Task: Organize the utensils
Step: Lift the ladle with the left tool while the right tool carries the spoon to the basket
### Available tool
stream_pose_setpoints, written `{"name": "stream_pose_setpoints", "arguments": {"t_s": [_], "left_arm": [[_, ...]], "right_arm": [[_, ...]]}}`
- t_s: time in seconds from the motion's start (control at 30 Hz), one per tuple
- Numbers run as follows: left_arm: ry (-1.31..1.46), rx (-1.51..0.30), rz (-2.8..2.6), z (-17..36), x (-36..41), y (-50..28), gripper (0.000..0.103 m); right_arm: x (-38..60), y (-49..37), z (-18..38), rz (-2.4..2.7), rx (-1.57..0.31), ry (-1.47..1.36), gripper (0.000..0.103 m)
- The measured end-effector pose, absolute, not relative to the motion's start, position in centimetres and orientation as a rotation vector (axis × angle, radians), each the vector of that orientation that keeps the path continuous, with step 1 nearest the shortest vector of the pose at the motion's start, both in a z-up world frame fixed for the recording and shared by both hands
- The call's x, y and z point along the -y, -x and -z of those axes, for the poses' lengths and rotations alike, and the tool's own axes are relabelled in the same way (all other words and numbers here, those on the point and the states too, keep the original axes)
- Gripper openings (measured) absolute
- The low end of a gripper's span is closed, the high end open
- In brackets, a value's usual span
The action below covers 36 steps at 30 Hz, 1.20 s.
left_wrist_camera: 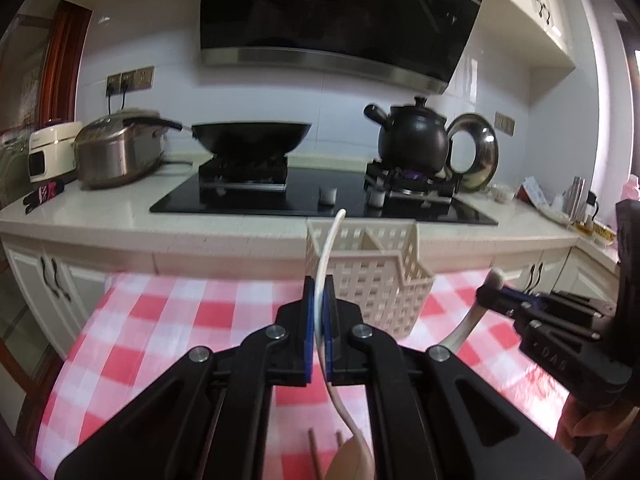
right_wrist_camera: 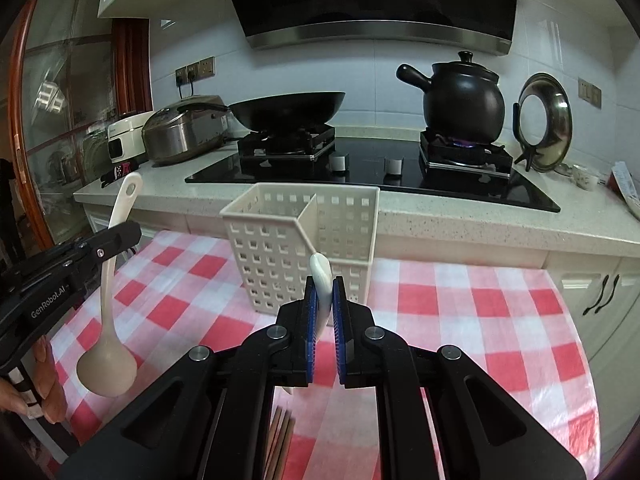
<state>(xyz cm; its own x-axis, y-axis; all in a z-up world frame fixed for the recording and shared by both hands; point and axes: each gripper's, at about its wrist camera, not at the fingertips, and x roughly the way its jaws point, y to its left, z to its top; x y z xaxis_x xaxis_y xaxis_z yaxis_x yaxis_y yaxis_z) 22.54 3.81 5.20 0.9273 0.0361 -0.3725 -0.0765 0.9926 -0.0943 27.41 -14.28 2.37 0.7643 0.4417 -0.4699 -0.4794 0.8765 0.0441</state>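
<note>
My left gripper (left_wrist_camera: 318,292) is shut on the handle of a cream ladle (left_wrist_camera: 326,264), held upright above the table, bowl hanging low; it also shows in the right wrist view (right_wrist_camera: 107,292). My right gripper (right_wrist_camera: 325,292) is shut on a white spoon (right_wrist_camera: 322,280), handle end sticking up; it appears at the right in the left wrist view (left_wrist_camera: 490,292). A cream perforated utensil basket (right_wrist_camera: 280,252) with two compartments stands on the checked cloth just beyond both grippers. Wooden chopsticks (right_wrist_camera: 282,440) lie on the cloth below.
The red-and-white checked tablecloth (right_wrist_camera: 460,320) covers the table. Behind it is a counter with a black hob (right_wrist_camera: 372,176), a wok (right_wrist_camera: 288,110), a black clay pot (right_wrist_camera: 464,100) over a lit flame, a rice cooker (right_wrist_camera: 184,128) and a pan lid (right_wrist_camera: 546,116).
</note>
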Motion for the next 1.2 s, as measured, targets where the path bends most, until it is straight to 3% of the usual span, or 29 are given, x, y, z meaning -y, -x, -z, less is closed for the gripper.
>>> {"name": "stream_pose_setpoints", "arguments": {"t_s": [0.2, 0.77, 1.2], "left_arm": [[0.094, -0.336, -0.053, -6.8, -2.9, -24.4, 0.004], [0.190, -0.142, -0.008, -18.4, -3.8, -33.0, 0.004], [0.251, -0.120, -0.054, -13.5, -5.5, -39.7, 0.004]], "right_arm": [[14.1, -28.1, -3.5, -0.501, -0.467, 0.091, 0.010], [12.3, -34.5, -11.3, -0.463, -0.350, 0.122, 0.010], [11.1, -38.6, -7.8, -0.487, -0.424, 0.139, 0.010]]}}
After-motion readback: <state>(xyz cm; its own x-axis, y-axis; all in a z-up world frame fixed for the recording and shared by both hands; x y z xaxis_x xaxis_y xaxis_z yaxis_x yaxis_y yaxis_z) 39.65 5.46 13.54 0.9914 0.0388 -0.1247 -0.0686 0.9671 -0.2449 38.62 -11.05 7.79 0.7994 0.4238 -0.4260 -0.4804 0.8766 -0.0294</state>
